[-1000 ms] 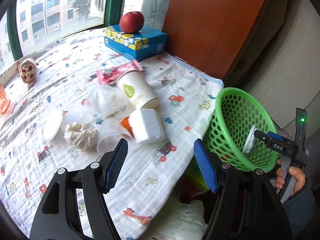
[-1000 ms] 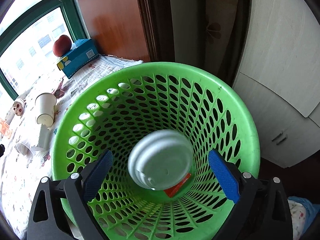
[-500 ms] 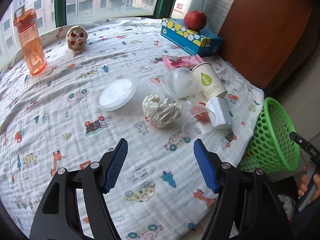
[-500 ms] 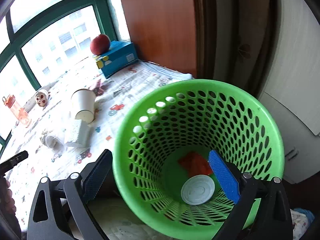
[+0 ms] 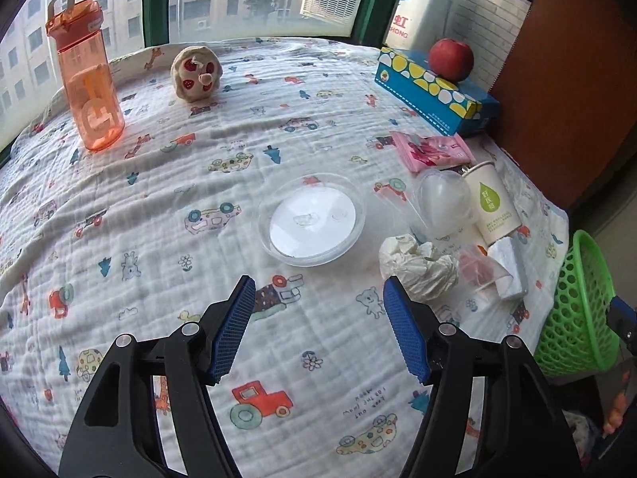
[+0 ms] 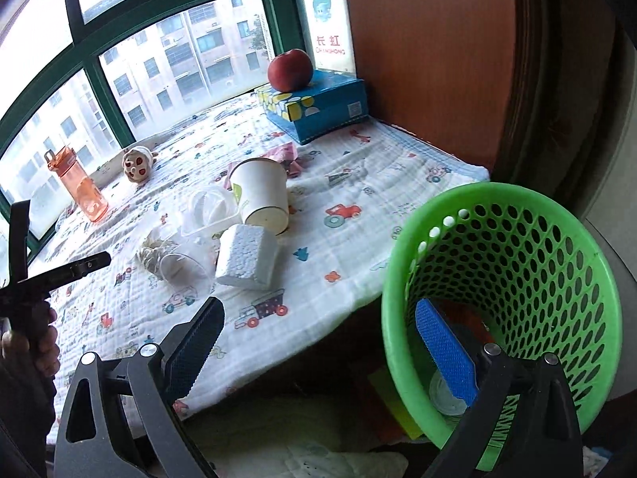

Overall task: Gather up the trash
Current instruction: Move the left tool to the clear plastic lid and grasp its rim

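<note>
The left gripper [image 5: 316, 326] hangs over the printed cloth [image 5: 167, 183] that covers the table, with its blue pads [image 5: 233, 328] standing wide apart and nothing between them, only bare cloth below. The trash lies a little ahead and to its right, in one loose group. A clear round lid [image 5: 312, 219] lies flat on the cloth, and just beside it there is a crumpled paper ball [image 5: 418, 265]. Next to the ball lies a clear plastic cup [image 5: 475, 269] on its side, touching a white foam block [image 5: 509, 265]. Behind them I see a clear dome lid [image 5: 444, 199], a paper cup [image 5: 493, 201] lying on its side, and a pink wrapper [image 5: 432, 151]. The green basket [image 6: 513, 294] is off the edge of the table, on the right side. The right gripper [image 6: 322, 346] holds this basket at the rim: one blue finger is inside the basket and the other one is outside, so the wall is between them, but I cannot tell if the pads really press on it. At the bottom of the basket a white lid [image 6: 444, 396] is partly visible, with something red near it. Far from the trash stand an orange bottle [image 5: 89, 75], a small plush toy [image 5: 196, 75], and a blue tissue box [image 5: 434, 93] with a red apple [image 5: 451, 59] on top.
</note>
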`<state>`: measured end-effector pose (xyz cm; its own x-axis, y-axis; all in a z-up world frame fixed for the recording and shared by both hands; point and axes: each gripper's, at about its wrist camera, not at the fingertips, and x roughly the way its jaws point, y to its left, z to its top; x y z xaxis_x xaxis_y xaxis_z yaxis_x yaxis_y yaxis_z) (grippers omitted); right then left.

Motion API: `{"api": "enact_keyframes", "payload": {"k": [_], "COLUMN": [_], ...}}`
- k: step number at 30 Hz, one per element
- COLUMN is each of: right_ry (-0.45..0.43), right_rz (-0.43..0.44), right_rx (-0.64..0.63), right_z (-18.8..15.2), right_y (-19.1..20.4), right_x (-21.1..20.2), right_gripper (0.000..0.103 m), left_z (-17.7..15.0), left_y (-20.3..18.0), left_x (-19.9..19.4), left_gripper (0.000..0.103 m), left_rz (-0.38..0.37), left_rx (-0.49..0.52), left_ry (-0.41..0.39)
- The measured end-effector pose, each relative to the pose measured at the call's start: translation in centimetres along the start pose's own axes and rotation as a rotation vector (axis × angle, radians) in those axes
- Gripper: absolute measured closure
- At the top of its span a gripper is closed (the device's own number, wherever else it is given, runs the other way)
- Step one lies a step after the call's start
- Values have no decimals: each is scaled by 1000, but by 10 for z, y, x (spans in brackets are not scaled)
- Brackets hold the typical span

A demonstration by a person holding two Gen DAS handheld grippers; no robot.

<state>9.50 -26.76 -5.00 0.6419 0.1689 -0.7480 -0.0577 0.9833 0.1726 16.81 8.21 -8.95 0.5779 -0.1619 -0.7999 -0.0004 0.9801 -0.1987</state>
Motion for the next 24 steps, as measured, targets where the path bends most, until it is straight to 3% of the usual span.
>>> {"api": "enact_keyframes", "payload": {"k": [11,24], "right_ry": [22,63], "right_rz": [50,83], "right_rx": [-64,-84], "right_z": [14,17], "right_y": [40,51], "right_x": [22,48], "right_gripper": [9,9], "left_z": [29,54], "left_y": [9,14], "left_x": [41,82], "left_gripper": [10,8], "left_rz": [-108,-103], "left_rx": [-54,-120], "left_ry": [73,162]}}
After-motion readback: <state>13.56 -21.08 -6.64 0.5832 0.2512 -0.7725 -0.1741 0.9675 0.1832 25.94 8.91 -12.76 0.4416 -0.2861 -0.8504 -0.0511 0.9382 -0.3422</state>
